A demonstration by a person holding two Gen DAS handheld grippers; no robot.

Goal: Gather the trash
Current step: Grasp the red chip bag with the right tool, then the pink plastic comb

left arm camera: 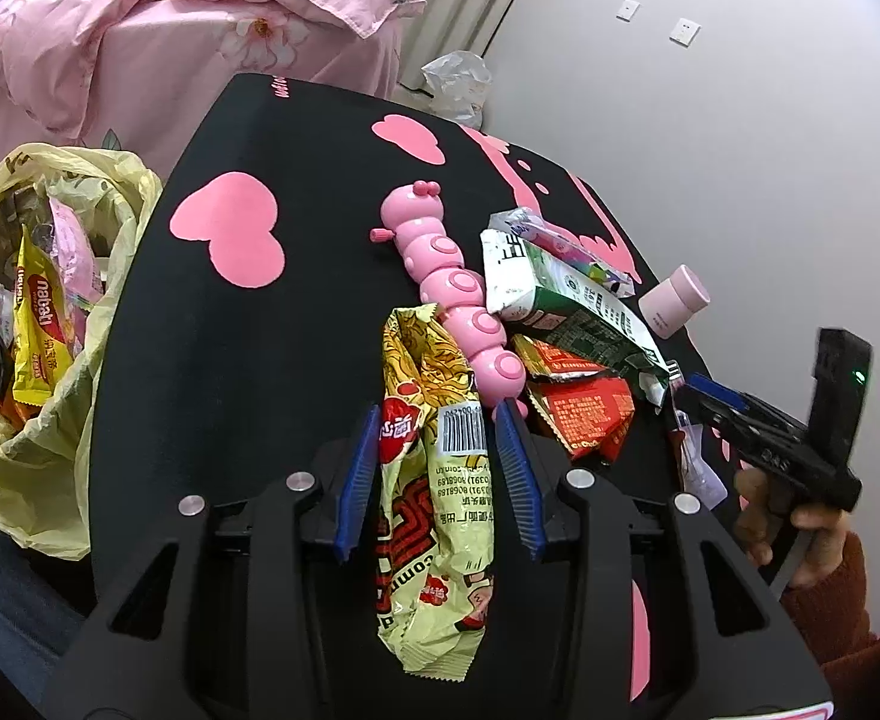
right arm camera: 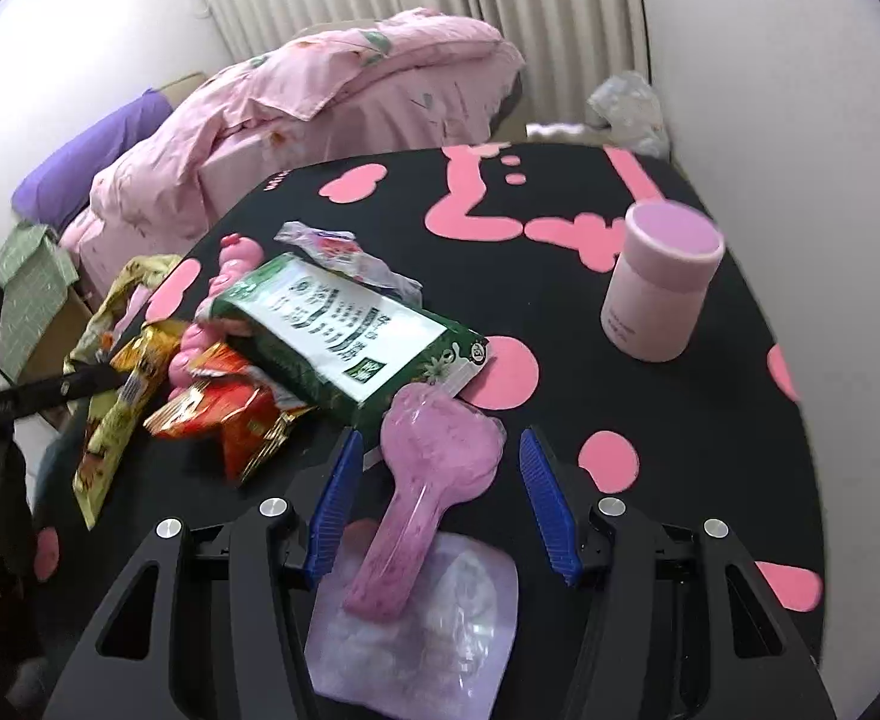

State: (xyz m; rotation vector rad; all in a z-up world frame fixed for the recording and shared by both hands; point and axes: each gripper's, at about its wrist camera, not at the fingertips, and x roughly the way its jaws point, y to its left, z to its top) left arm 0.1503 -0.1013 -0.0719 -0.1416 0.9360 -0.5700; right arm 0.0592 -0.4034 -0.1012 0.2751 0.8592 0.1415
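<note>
Left gripper [left arm camera: 437,450], jaws open, straddles the crinkly yellow-green foil snack wrapper [left arm camera: 434,510] at the black tabletop's [left arm camera: 248,360] near edge: empty-looking, light, limp, likely slippery; pinch mid-body near barcode.

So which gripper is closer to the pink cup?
Right. The right gripper faces the pink cup across bare mat; the left gripper straddles a yellow wrapper beyond the trash pile.

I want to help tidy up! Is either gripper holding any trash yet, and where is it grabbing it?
Neither. The left gripper is open around the middle of the yellow snack wrapper; the right gripper is open around the pink package.
</note>
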